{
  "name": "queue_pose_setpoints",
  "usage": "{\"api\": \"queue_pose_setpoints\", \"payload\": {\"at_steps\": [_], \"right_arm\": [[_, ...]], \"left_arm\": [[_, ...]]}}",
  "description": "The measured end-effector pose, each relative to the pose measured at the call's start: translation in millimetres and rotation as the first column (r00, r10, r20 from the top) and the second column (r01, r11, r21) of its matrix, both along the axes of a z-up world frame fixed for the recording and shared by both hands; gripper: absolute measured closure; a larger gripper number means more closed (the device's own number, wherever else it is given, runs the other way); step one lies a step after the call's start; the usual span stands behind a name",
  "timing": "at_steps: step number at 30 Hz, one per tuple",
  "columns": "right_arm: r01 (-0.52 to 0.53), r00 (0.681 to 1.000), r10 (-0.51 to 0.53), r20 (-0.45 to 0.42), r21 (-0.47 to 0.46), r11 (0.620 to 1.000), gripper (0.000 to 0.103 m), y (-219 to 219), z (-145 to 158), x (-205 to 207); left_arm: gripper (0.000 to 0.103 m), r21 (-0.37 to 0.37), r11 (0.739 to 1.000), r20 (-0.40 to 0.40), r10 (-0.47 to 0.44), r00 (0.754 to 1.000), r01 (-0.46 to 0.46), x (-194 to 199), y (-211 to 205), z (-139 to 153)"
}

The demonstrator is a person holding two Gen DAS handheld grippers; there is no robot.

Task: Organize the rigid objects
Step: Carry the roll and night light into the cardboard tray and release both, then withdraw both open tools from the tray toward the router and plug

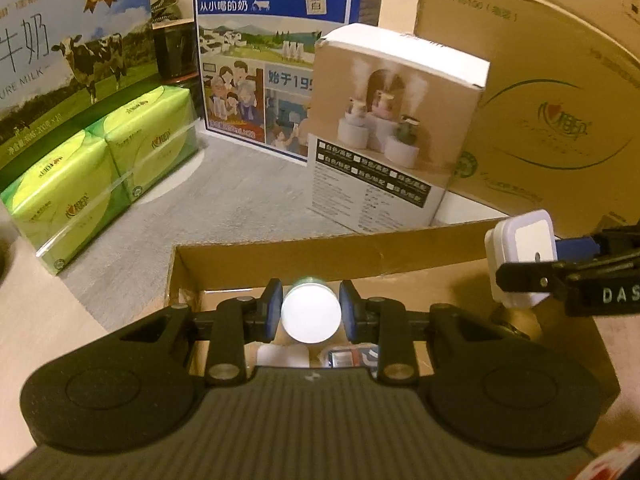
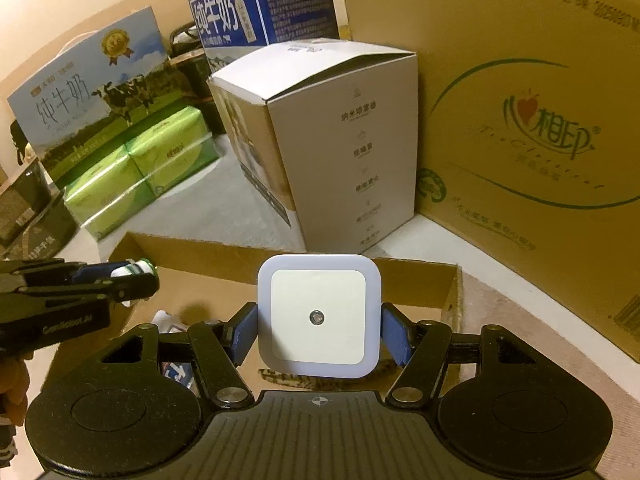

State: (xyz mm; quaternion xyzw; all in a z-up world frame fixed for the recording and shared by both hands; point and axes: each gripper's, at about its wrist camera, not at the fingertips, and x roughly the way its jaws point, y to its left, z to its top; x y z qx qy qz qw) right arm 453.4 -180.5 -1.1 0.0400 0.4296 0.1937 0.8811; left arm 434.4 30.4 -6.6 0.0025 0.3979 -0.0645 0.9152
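My left gripper (image 1: 311, 311) is shut on a small white bottle (image 1: 311, 314) with a green far end, seen end-on, held over an open cardboard box (image 1: 320, 252). My right gripper (image 2: 319, 330) is shut on a square white night light (image 2: 319, 316) with a small round sensor, held over the same cardboard box (image 2: 280, 256). In the left wrist view the night light (image 1: 520, 256) shows at the right, in the right gripper's fingers (image 1: 560, 272). The right wrist view has the left gripper (image 2: 132, 272) with the bottle (image 2: 134, 268) at the left. A few small items lie on the box floor, partly hidden.
Behind the box stand a humidifier carton (image 1: 392, 128), a blue milk carton (image 1: 272, 40), a cow-print milk carton (image 1: 68, 60), green tissue packs (image 1: 100, 168) and a large brown carton (image 1: 552, 92). Grey matting lies between them. A dark tin (image 2: 28, 208) sits far left.
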Motion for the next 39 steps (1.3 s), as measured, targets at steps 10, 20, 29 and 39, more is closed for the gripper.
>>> {"api": "queue_pose_setpoints", "payload": {"at_steps": [10,20,29,39], "right_arm": [[0.001,1.000,-0.001,-0.017,-0.009,1.000,0.038,1,-8,0],[0.011,1.000,-0.011,-0.013,0.003,1.000,0.038,-3,0,-1],[0.024,1.000,-0.023,-0.021,0.013,1.000,0.038,-1,-2,2],[0.031,1.000,-0.031,-0.002,0.082,0.996,0.025,-9,1,2]], "left_arm": [[0.065,-0.023,1.000,0.013,0.014,1.000,-0.014,-3,9,0],[0.065,-0.019,1.000,0.019,0.021,1.000,-0.021,-17,15,8],[0.065,-0.022,1.000,0.022,0.019,1.000,-0.018,-19,15,7],[0.050,-0.012,0.999,0.028,0.037,0.999,-0.037,-32,17,10]]}}
